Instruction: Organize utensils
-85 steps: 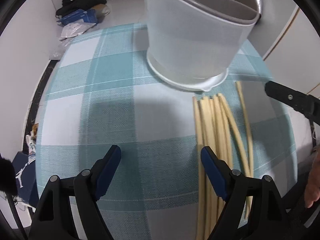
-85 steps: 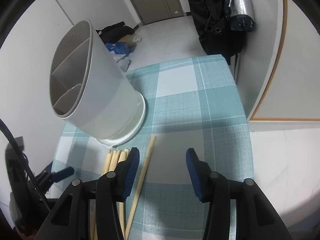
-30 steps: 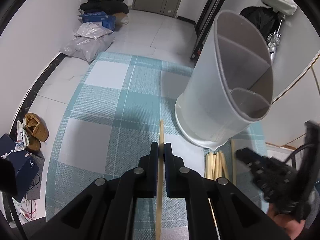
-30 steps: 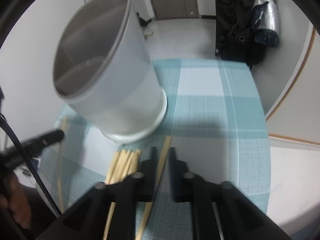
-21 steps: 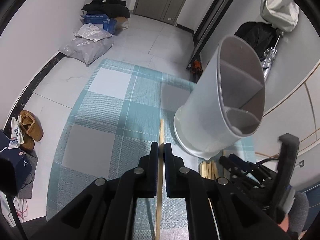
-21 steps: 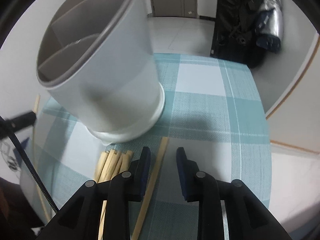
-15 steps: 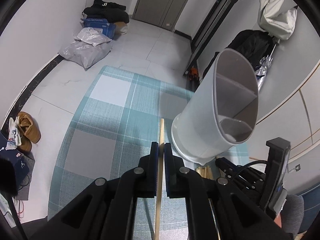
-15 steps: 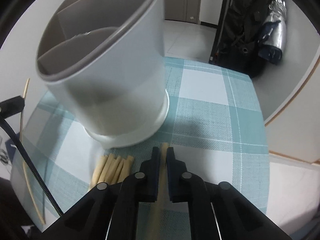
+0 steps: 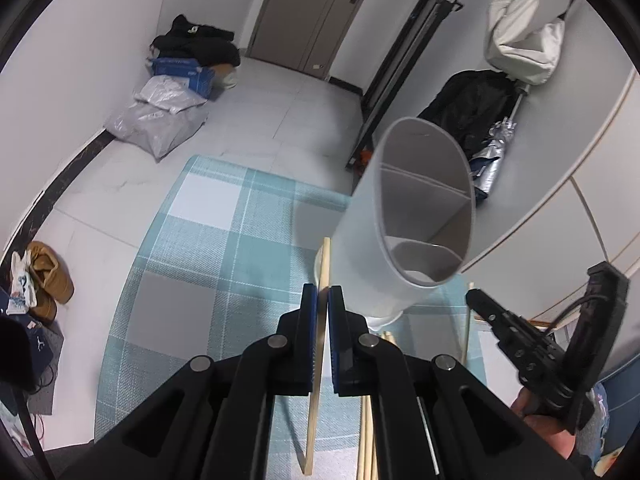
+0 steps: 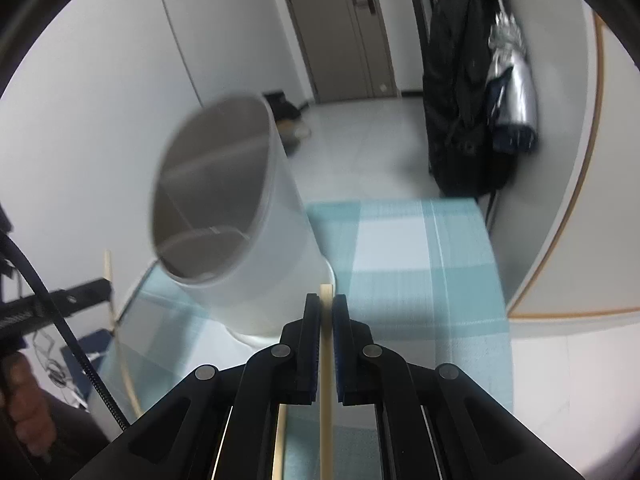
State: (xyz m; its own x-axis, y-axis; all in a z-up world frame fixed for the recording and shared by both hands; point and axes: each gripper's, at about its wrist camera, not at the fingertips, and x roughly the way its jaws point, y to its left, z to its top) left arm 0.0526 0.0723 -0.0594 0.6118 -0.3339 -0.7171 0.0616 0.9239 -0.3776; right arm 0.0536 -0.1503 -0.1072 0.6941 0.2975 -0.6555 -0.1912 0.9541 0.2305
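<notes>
Left gripper (image 9: 323, 300) pinches chopstick (image 9: 316, 360); right gripper (image 10: 326, 308) pinches another; loose chopsticks (image 9: 370, 420) visible only in left view.

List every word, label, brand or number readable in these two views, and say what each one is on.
None can be read.
Blue box on the floor by the door: light print along its side, too small and blurred to read.
White utensil holder, chopsticks and checked tablecloth: no text visible.

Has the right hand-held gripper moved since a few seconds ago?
Yes. The right hand-held gripper has risen off the checked tablecloth with a chopstick clamped, toward the white utensil holder.
</notes>
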